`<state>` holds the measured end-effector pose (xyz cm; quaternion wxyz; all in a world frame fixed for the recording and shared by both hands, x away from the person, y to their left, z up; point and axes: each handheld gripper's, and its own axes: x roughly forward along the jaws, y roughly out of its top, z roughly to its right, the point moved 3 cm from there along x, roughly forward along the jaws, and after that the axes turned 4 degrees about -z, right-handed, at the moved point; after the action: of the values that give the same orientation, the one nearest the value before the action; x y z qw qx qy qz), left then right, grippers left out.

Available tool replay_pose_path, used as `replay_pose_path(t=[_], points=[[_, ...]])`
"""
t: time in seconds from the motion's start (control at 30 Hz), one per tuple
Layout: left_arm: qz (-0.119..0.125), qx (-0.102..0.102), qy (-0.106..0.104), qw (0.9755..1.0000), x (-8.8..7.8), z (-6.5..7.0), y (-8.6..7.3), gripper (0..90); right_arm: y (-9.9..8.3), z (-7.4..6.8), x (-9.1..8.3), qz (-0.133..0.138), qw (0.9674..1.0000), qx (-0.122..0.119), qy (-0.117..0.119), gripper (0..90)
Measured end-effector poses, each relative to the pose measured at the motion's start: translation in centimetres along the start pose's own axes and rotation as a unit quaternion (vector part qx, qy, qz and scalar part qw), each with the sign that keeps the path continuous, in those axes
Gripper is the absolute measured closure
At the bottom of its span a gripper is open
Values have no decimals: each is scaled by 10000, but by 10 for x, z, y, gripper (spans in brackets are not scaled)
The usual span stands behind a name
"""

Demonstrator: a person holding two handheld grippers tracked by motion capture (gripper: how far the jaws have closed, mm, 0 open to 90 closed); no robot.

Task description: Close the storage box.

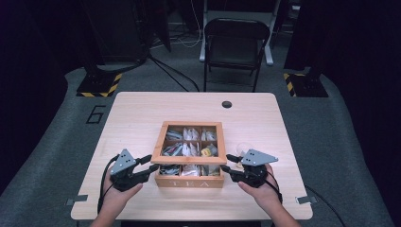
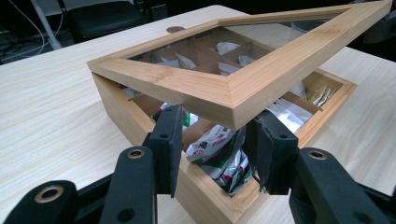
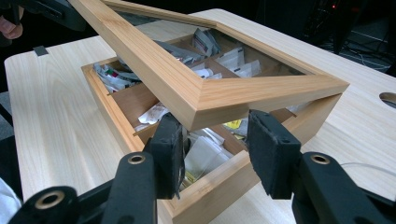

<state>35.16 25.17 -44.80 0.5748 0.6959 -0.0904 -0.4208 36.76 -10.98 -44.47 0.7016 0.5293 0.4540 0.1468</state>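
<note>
A wooden tea box marked TEA stands at the table's front middle, with tea bags in its compartments. Its glass-paned lid is tilted up at the front, hinged at the back. My left gripper is at the lid's front left corner. In the left gripper view the lid has that corner wedged between the pads of the gripper. My right gripper grips the front right corner the same way, the lid pinched between the jaws of the gripper. Tea bags lie below.
The light wooden table has a round hole near its far edge. A small clear object lies just right of the box. A black folding chair stands beyond the table. Cables trail off both grippers toward the front edge.
</note>
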Motion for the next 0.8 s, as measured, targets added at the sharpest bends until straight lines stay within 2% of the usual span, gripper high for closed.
replay_pose_path(t=[0.4, 0.67, 0.8], points=[[-24, -69, -54, 10000, 4, 2, -14, 572, -12, -4, 4, -99, 9999, 44, -32, 558], [-185, -85, -162, 9997, 9, 5, -22, 574, -21, -7, 8, -261, 9996, 135, 25, 555], [-232, -59, -143, 9996, 10, 6, -24, 572, -24, -9, 9, -305, 9994, 175, 56, 555]])
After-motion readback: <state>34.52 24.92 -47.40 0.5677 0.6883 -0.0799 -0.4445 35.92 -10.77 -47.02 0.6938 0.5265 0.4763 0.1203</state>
